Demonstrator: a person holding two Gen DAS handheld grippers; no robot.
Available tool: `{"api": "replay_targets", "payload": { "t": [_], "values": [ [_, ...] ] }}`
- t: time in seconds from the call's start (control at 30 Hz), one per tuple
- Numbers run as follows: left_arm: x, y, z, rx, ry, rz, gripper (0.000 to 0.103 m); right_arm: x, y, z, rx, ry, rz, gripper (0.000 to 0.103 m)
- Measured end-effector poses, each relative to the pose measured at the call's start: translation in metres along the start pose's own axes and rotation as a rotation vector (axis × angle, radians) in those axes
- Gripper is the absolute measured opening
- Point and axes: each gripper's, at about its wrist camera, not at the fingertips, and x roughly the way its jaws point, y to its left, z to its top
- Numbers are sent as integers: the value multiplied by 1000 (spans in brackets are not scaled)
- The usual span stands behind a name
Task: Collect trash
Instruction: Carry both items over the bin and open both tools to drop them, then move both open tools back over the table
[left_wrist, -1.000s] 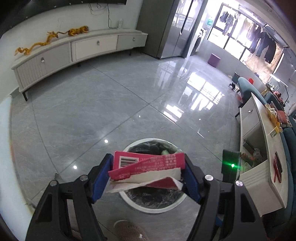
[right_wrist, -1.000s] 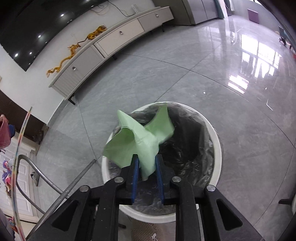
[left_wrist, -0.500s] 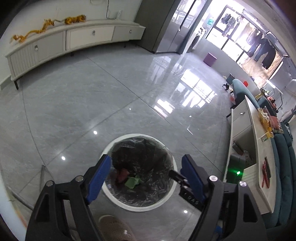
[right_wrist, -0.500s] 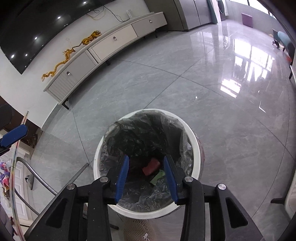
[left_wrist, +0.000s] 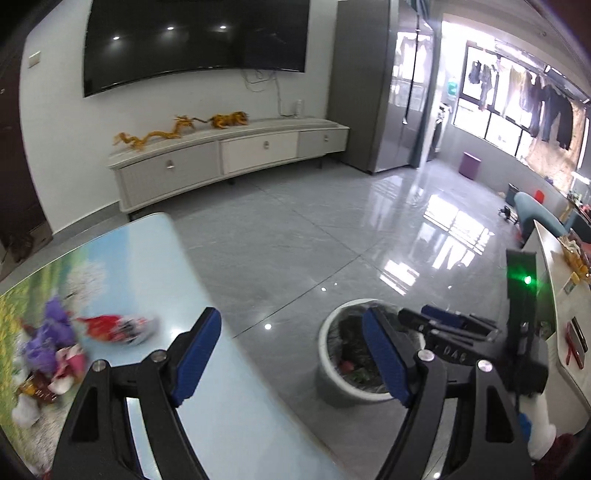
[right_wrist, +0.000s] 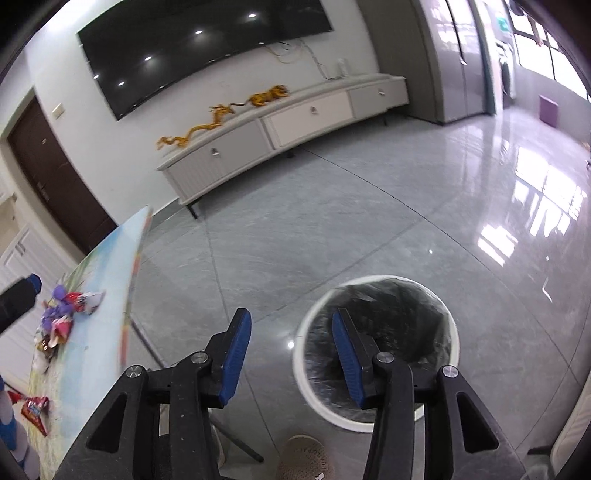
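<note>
Left wrist view: left gripper (left_wrist: 291, 354) empty, jaws wide — remaining wrappers (left_wrist: 62, 343) lie on the table (left_wrist: 229, 413), left of it. Right gripper (right_wrist: 291, 354) empty, jaws just opening, farther off beside the bin (right_wrist: 452, 332).

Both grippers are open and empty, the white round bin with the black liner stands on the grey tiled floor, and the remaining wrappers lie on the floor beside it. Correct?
Not quite. The remaining wrappers lie on the table with the printed landscape top, not the floor; the left wrist view shows it. The rest holds: left gripper and right gripper open and empty, white round bin with the black liner on the grey tiled floor.
</note>
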Motion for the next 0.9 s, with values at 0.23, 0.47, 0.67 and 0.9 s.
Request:
{"api": "replay_targets", "payload": {
  "t": [0.23,0.47,0.67,0.9],
  "values": [
    [-74,78,-37,-135,-96,144,88,-13,79,3,-146,8,71,47],
    [-130,152,-86,-256,-144,259,88,-10,155,-5,-278,28,151,50],
    [-163,219,-134,-365,-122,387,88,4,211,-16,-371,63,209,54],
    [-156,261,-185,-461,-18,435,88,28,259,-17,-470,83,242,63]
  ]
}}
